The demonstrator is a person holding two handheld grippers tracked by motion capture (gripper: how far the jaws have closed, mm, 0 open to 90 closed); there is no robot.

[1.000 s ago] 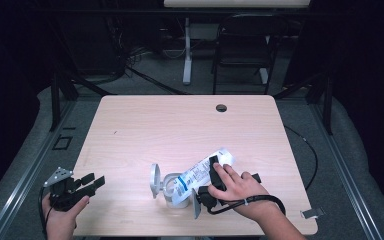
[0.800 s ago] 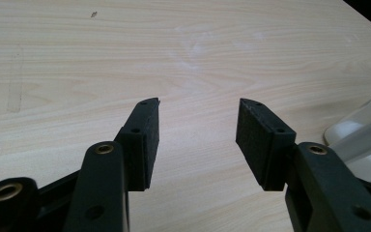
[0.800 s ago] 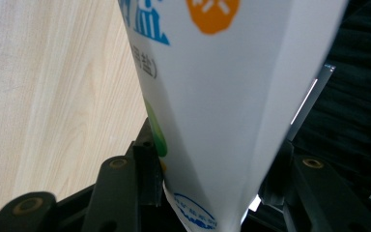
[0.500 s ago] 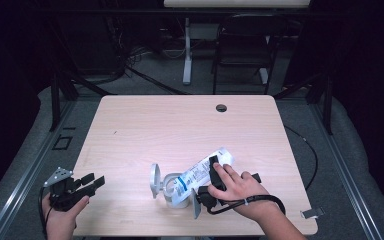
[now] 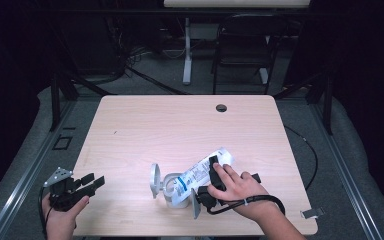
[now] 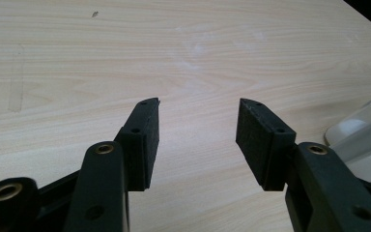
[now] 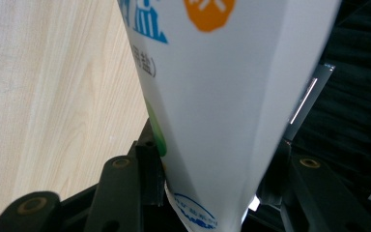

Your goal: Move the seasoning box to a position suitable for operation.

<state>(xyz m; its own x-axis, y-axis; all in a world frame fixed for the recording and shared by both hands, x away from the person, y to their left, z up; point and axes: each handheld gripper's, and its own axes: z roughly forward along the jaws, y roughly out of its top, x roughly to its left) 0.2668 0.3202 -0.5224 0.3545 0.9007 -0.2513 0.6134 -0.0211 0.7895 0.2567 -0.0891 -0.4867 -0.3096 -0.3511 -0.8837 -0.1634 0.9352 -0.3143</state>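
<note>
Right gripper (image 5: 207, 182) clamping white printed plastic pouch (image 7: 222, 106) between both jaws, tilted over white plastic container (image 5: 169, 184) ahead. Likely pouring step; next probably needs steeper tilt. Left gripper (image 6: 198, 130) wide, holding nothing.

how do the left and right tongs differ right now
The left tongs stand open over bare table; the right tongs clamp a white printed pouch. The left tongs sit at the table's near left edge, the right near its middle front. Both have black jaws.
</note>
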